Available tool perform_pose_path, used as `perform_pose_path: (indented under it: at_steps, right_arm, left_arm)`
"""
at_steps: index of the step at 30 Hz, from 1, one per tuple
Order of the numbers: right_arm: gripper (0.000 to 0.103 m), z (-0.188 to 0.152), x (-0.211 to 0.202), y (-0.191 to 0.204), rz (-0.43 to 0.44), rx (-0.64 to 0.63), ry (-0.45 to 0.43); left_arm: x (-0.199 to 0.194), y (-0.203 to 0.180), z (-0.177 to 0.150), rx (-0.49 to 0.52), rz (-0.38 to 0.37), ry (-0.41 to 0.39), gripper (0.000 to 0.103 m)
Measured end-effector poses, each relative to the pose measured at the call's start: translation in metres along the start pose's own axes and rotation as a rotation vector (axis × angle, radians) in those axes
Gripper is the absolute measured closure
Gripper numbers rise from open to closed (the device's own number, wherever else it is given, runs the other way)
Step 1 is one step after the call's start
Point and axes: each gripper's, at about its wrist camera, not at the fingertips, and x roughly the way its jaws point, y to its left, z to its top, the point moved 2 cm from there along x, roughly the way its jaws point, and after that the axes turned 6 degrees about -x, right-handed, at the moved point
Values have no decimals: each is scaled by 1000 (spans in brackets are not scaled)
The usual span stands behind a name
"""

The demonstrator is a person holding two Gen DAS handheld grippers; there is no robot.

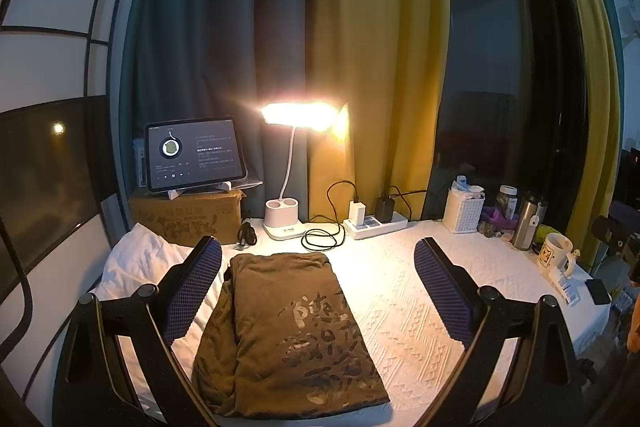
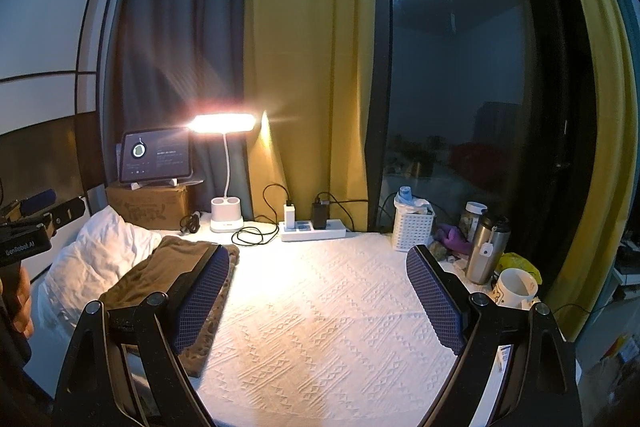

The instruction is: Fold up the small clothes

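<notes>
your brown shirt (image 1: 280, 331) lies folded to a narrow strip on the white cloth (image 1: 420, 307), in front of the lamp (image 1: 282, 219). 1 cross fold likely remains. left gripper (image 1: 318, 291) and right gripper (image 2: 318, 301) both gape, empty.

"GenRobot.AI" stands on the left hand-held gripper (image 2: 24, 247); other print is illegible.
</notes>
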Motion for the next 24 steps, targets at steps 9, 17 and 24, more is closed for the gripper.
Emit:
perform_pose_path:
  at_steps: [9,17,24]
  right_arm:
    - [12,-1,1,4,3,0,5]
    - [12,-2,2,4,3,14,15]
    - [12,-3,3,4,3,16,21]
  left_arm:
    - [0,1,0,1,-3,1,7]
    - [1,2,1,1,0,5,7]
    - [2,2,0,0,-2,8,7]
